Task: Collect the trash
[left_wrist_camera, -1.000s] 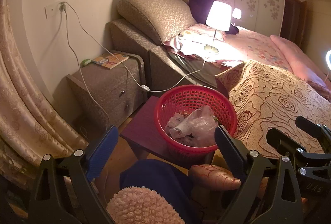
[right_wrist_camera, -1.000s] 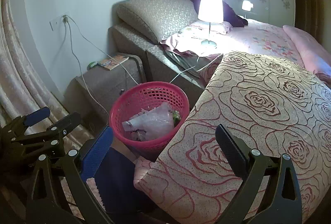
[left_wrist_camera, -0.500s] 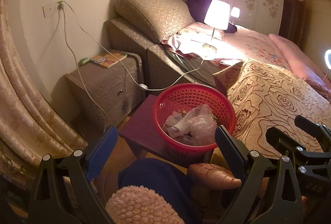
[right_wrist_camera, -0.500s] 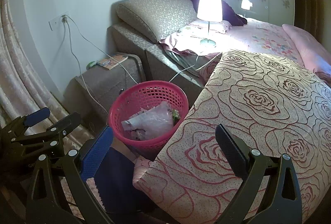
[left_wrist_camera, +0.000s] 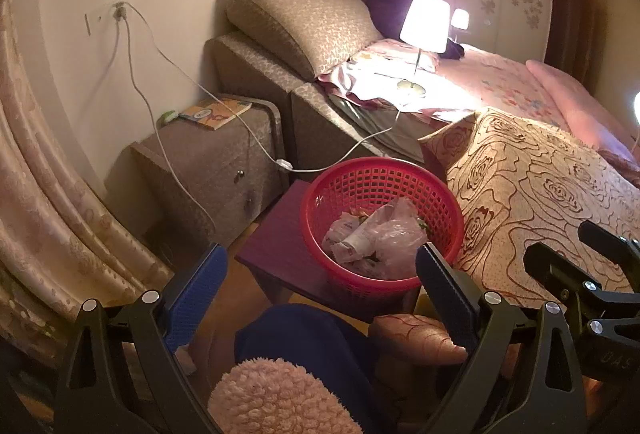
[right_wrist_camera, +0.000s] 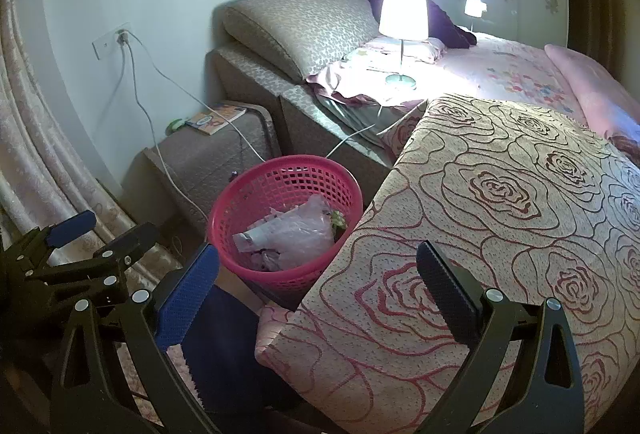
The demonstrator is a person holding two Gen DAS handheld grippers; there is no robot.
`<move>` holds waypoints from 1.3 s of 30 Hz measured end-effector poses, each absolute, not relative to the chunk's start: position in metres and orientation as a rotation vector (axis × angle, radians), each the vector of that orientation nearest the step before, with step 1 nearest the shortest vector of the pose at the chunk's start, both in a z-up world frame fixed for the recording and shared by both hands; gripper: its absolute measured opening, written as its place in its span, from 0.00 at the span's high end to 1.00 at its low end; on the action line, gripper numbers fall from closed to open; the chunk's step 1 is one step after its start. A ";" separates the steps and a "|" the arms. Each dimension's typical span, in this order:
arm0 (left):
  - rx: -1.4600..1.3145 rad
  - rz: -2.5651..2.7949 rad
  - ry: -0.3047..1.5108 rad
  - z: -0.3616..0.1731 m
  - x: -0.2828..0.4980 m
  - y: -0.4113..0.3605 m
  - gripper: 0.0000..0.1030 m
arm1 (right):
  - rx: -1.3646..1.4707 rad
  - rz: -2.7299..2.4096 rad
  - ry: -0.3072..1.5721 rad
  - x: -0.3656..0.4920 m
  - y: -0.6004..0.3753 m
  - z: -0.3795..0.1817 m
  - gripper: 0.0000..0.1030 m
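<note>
A red plastic mesh basket [left_wrist_camera: 436, 189] stands on a purple stool [left_wrist_camera: 280, 238] beside the bed; it also shows in the right wrist view [right_wrist_camera: 256, 193]. Inside it lie crumpled plastic bags and wrappers [left_wrist_camera: 376, 234], also seen in the right wrist view [right_wrist_camera: 288, 234]. My left gripper [left_wrist_camera: 320, 290] is open and empty, just short of the basket. My right gripper [right_wrist_camera: 320, 286] is open and empty, over the rose-patterned bedspread [right_wrist_camera: 500, 201] to the right of the basket. Each gripper shows at the edge of the other's view.
A nightstand [left_wrist_camera: 208, 161] with a booklet [left_wrist_camera: 216, 111] stands left of the basket, with cables [left_wrist_camera: 168, 65] hanging from a wall socket. A lit lamp [left_wrist_camera: 424, 29] stands on the bed. A curtain [left_wrist_camera: 44, 201] hangs at left. My knee and a fluffy slipper [left_wrist_camera: 276, 394] are below.
Both views have shifted slightly; the basket sits a little lower and nearer in the left wrist view. Both grippers stay open and empty.
</note>
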State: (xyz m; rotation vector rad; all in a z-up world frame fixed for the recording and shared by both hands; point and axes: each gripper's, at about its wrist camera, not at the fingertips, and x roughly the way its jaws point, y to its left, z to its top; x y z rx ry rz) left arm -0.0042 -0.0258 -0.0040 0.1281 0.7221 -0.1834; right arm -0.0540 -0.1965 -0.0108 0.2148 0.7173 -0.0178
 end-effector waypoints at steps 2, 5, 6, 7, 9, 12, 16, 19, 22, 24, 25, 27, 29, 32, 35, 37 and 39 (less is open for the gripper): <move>0.128 -0.184 0.722 -0.004 -0.004 -0.026 0.11 | 0.215 -0.017 0.718 -0.054 -0.196 -0.011 0.07; 0.127 -0.184 0.723 -0.004 -0.004 -0.026 0.11 | 0.215 -0.018 0.717 -0.054 -0.196 -0.011 0.07; 0.125 -0.185 0.726 -0.004 -0.004 -0.025 0.11 | 0.215 -0.019 0.718 -0.055 -0.196 -0.011 0.07; 0.125 -0.185 0.725 -0.004 -0.004 -0.026 0.11 | 0.215 -0.018 0.718 -0.054 -0.196 -0.011 0.07; 0.120 -0.189 0.729 -0.005 -0.004 -0.026 0.11 | 0.215 -0.019 0.718 -0.054 -0.196 -0.011 0.07; 0.122 -0.189 0.730 -0.005 -0.004 -0.026 0.11 | 0.216 -0.019 0.719 -0.054 -0.197 -0.011 0.07; 0.125 -0.190 0.731 -0.005 -0.005 -0.027 0.11 | 0.217 -0.020 0.723 -0.053 -0.198 -0.012 0.07; 0.123 -0.191 0.732 -0.005 -0.005 -0.027 0.11 | 0.217 -0.020 0.724 -0.053 -0.198 -0.013 0.07; 0.124 -0.190 0.731 -0.005 -0.005 -0.027 0.11 | 0.217 -0.020 0.725 -0.053 -0.198 -0.013 0.07; 0.125 -0.190 0.731 -0.005 -0.005 -0.027 0.11 | 0.216 -0.020 0.728 -0.053 -0.197 -0.014 0.07; 0.124 -0.190 0.731 -0.005 -0.005 -0.027 0.11 | 0.216 -0.020 0.729 -0.052 -0.198 -0.015 0.07; 0.125 -0.189 0.733 -0.006 -0.005 -0.028 0.11 | 0.217 -0.020 0.728 -0.053 -0.197 -0.015 0.07; 0.125 -0.190 0.735 -0.006 -0.006 -0.028 0.11 | 0.217 -0.019 0.729 -0.053 -0.197 -0.015 0.07; 0.126 -0.190 0.733 -0.006 -0.005 -0.028 0.11 | 0.217 -0.020 0.729 -0.053 -0.197 -0.015 0.07; 0.124 -0.195 0.736 -0.006 -0.006 -0.028 0.11 | 0.219 -0.019 0.732 -0.052 -0.198 -0.016 0.07; 0.122 -0.201 0.739 -0.008 -0.006 -0.029 0.11 | 0.219 -0.019 0.730 -0.053 -0.198 -0.016 0.07; 0.117 -0.208 0.745 -0.010 -0.006 -0.030 0.11 | 0.219 -0.019 0.731 -0.052 -0.198 -0.016 0.07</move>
